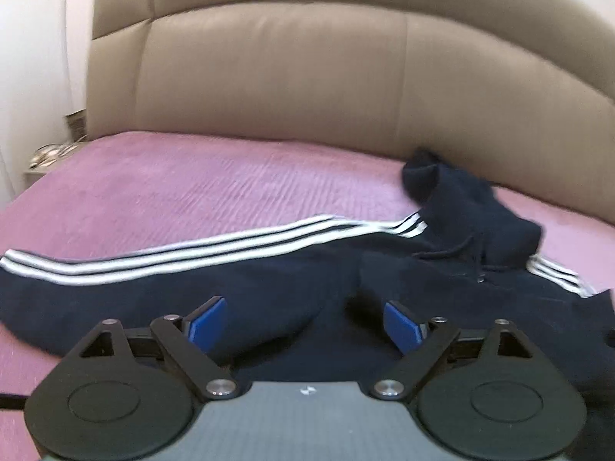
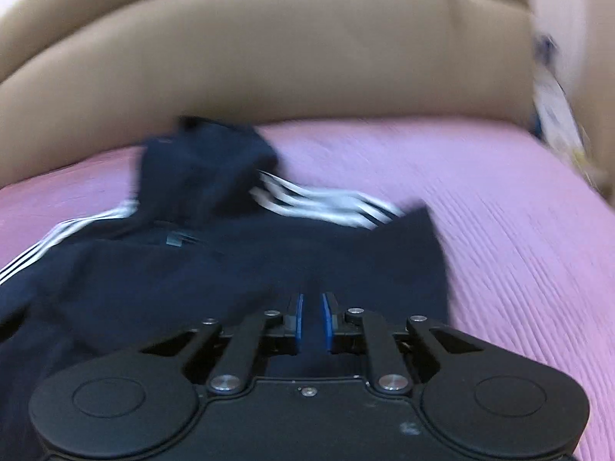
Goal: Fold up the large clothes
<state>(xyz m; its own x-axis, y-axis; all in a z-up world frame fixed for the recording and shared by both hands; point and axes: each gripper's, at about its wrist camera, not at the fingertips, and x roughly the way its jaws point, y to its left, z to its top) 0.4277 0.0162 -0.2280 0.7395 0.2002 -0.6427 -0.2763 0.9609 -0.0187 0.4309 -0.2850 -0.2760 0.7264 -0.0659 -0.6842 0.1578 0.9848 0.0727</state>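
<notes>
Nearest the lens, the left tongs stand wide apart over a navy hooded sweatshirt with white sleeve stripes, gripping nothing. That sweatshirt lies spread on a bed's ribbed pink cover, hood toward a beige padded headboard. Right tongs show a narrow gap, pads clear of cloth.

Navy hoodie sprawls, seemingly unfolded, on pink bed.
</notes>
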